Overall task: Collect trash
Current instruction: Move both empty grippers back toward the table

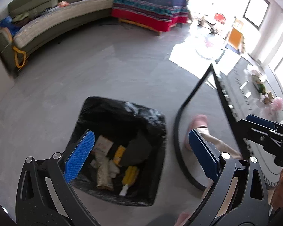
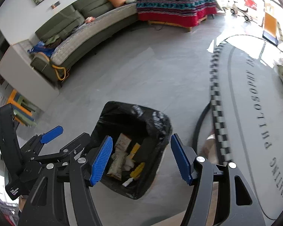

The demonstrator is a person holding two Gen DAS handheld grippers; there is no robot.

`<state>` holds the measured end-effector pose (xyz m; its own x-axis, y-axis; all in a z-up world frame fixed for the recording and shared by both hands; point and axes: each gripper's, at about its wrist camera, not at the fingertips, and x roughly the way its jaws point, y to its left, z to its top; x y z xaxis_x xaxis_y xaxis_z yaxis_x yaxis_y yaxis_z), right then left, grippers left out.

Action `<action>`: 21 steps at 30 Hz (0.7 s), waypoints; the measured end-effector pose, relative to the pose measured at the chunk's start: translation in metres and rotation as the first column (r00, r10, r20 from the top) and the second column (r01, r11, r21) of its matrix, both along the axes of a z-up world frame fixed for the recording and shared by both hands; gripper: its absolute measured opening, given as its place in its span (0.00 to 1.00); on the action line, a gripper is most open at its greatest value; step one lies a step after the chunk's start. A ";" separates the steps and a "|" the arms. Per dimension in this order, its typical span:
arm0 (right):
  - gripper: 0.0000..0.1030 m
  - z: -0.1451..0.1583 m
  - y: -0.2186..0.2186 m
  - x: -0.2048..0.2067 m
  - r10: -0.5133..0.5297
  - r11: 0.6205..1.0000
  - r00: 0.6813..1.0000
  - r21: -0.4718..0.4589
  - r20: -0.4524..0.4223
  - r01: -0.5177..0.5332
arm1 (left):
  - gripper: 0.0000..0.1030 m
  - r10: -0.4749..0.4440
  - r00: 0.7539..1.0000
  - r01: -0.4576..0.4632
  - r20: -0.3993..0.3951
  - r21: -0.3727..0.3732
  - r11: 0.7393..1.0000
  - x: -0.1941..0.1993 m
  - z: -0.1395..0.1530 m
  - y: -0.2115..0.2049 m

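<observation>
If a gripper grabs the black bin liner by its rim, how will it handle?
The black bin liner looks thin and crinkled, so it is probably floppy and would bunch. Its glossy film may slip between pads. Only a little trash lies inside the liner, so it is likely light.

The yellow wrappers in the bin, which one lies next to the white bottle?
The lower yellow wrapper, just above the white bottle; the other yellow wrapper lies higher.

left claw (image 1: 141, 152): spread wide, empty, above bin (image 1: 120, 150) | bin: black-lined, on grey floor (image 1: 103, 71), wrappers and yellow scraps inside | right claw (image 1: 262, 126): right of bin
</observation>
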<state>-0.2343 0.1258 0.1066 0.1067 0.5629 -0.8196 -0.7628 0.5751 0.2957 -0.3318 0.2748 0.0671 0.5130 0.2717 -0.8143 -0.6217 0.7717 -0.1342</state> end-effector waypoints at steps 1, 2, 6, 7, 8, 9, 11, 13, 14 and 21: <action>0.63 0.002 -0.008 0.007 -0.018 1.000 1.000 0.004 0.001 0.018 | 0.94 -0.020 1.000 0.020 0.003 0.002 1.000 0.008 0.003 -0.005; 0.63 0.004 -0.015 0.014 -0.034 0.999 0.999 0.009 0.002 0.034 | 0.94 -0.040 0.999 0.040 0.005 0.004 0.999 0.016 0.006 -0.010; 0.63 0.010 -0.047 0.045 -0.115 0.993 0.993 0.030 -0.006 0.115 | 0.94 -0.144 0.990 0.144 0.007 0.018 0.989 0.055 0.014 -0.038; 0.63 0.011 -0.054 0.054 -0.134 0.990 0.991 0.034 -0.007 0.134 | 0.94 -0.169 0.986 0.168 0.007 0.021 0.986 0.064 0.015 -0.045; 0.63 0.013 -0.064 0.062 -0.157 0.987 0.988 0.039 -0.007 0.157 | 0.94 -0.192 0.981 0.192 0.007 0.025 0.981 0.073 0.017 -0.052; 0.63 0.015 -0.073 0.070 -0.179 0.983 0.984 0.042 -0.007 0.179 | 0.94 -0.223 0.975 0.223 0.007 0.029 0.974 0.084 0.018 -0.060; 0.63 0.018 -0.089 0.083 -0.215 0.976 0.977 0.045 -0.003 0.215 | 0.94 -0.280 0.960 0.280 0.005 0.032 0.960 0.105 0.020 -0.077; 0.63 0.020 -0.109 0.100 -0.259 0.965 0.966 0.046 0.001 0.259 | 0.94 -0.319 0.948 0.319 -0.002 0.031 0.947 0.123 0.021 -0.089; 0.63 0.021 -0.118 0.107 -0.278 0.960 0.961 0.046 0.002 0.277 | 0.94 -0.336 0.942 0.336 -0.005 0.031 0.941 0.131 0.021 -0.095; 0.63 0.021 -0.173 0.155 -0.393 0.919 0.920 0.031 0.014 0.392 | 0.94 -0.448 0.894 0.448 -0.009 0.023 0.894 0.199 0.029 -0.142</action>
